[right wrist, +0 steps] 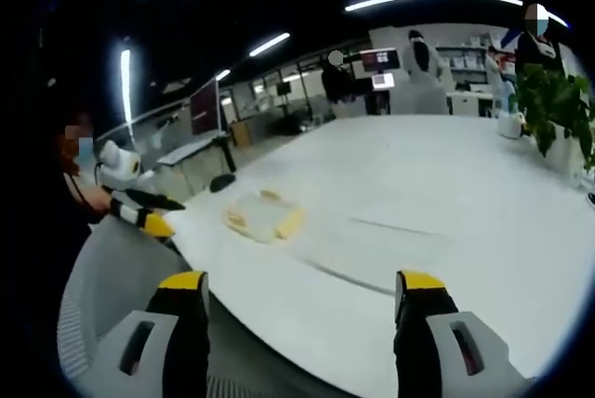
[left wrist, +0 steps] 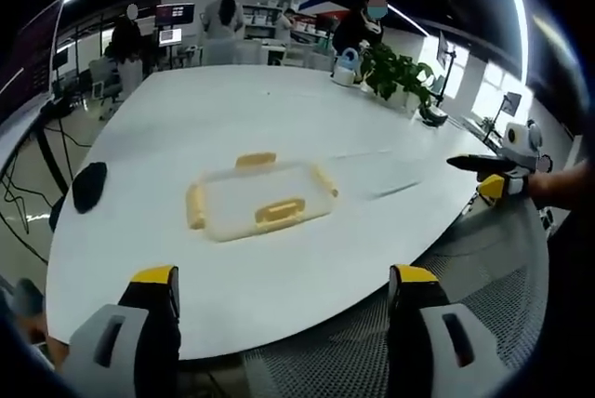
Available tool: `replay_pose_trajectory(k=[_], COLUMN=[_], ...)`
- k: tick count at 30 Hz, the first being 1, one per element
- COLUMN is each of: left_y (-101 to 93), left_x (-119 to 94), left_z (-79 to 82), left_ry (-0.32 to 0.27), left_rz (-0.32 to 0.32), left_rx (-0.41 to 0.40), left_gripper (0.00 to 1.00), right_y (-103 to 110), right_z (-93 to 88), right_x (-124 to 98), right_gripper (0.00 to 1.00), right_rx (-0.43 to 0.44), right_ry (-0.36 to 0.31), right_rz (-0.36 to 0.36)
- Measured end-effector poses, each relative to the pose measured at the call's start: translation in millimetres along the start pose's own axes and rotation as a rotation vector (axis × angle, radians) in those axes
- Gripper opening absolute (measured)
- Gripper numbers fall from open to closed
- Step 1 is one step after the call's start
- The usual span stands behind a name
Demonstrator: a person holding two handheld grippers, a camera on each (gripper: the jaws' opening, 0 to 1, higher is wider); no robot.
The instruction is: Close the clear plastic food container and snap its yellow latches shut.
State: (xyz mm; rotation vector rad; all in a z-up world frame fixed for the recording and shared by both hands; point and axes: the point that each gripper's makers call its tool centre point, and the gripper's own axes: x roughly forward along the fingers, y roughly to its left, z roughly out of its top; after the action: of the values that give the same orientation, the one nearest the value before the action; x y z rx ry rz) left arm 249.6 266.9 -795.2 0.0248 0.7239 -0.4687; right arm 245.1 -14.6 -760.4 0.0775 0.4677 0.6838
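Clear container [left wrist: 260, 199] w/ yellow latches [left wrist: 280, 211] sits lid-on near the table [left wrist: 232, 119] edge closest to both hand-held grippers. Left hand-held gripper [left wrist: 284, 288] & right hand-held gripper [right wrist: 303, 296] wide open, nothing held, off the table edge.

White table [left wrist: 232, 119]: clear container [left wrist: 260, 199], black object [left wrist: 89, 185], potted plant [left wrist: 395, 72].

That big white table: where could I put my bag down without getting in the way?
The table is mostly bare. Widest free stretch: between the clear container and the plant and kettle at the far edge. Also bare: the near edge ahead of the left claw. Tighter: between the container and the black object.
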Motion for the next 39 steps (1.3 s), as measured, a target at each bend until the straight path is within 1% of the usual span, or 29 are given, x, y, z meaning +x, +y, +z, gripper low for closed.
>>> replay_pose_trajectory(k=[1,3,5,7,8,10,12,14,18,23,25,27,29,34,36,39], left_y=[-0.5,-2.2,-3.7,-3.7,-3.4,-3.7,-4.4,-4.5,-4.1,-3.1,-2.9,-0.9,1.8,8.9,10.1,12.8], left_x=[0.7,2.0,3.0,3.0,2.9,2.3,1.5,1.5,1.5,3.4,4.2,4.4,5.4,4.3,4.3,7.2], left_z=[0.8,1.9,2.0,2.8,3.0,3.0,0.9,-1.3,-0.7,3.5,6.3,9.5,13.6,23.7,25.7,26.7], left_ry=[-0.001,-0.005,0.003,0.001,-0.002,-0.005,-0.002,0.005,0.005,0.002,0.002,0.0,-0.004,-0.01,-0.012,0.002], left_rz=[-0.003,-0.012,-0.018,-0.016,-0.015,-0.016,-0.017,-0.019,-0.02,-0.028,-0.034,-0.036,-0.041,-0.049,-0.053,-0.067], left_rx=[0.001,-0.001,0.008,0.016,0.015,0.009,0.009,0.01,0.009,0.015,0.025,0.03,0.036,0.047,0.058,0.107], left_gripper=[0.93,0.93,0.92,0.92,0.92,0.92,0.92,0.91,0.91,0.89,0.88,0.88,0.88,0.89,0.89,0.89], right_y=[0.1,3.3,4.8,6.2,6.6,6.7,3.9,2.6,0.2,1.6,-0.5,-3.2,-4.3,-2.4,0.4,5.4], right_z=[-0.6,-0.9,1.4,6.2,10.5,14.1,18.7,20.5,29.2,42.6,45.3,55.9,63.1,66.9,67.6,71.1], right_x=[0.4,2.0,3.4,4.2,4.3,4.4,4.2,3.3,1.1,4.6,4.3,1.7,1.4,7.8,10.9,16.4], right_gripper=[0.82,0.82,0.81,0.79,0.78,0.78,0.79,0.78,0.78,0.77,0.77,0.77,0.77,0.77,0.75,0.75], right_rx=[-0.007,-0.052,-0.049,-0.041,-0.051,-0.051,-0.033,-0.03,-0.02,-0.035,-0.051,-0.034,-0.027,-0.039,-0.043,-0.048], right_ry=[0.004,0.015,0.011,-0.008,-0.024,-0.034,-0.054,-0.056,-0.081,-0.105,-0.099,-0.13,-0.146,-0.142,-0.134,-0.131], right_rz=[0.003,0.017,0.023,0.035,0.035,0.032,0.028,0.023,0.02,0.031,0.026,0.015,0.01,0.021,0.031,0.042])
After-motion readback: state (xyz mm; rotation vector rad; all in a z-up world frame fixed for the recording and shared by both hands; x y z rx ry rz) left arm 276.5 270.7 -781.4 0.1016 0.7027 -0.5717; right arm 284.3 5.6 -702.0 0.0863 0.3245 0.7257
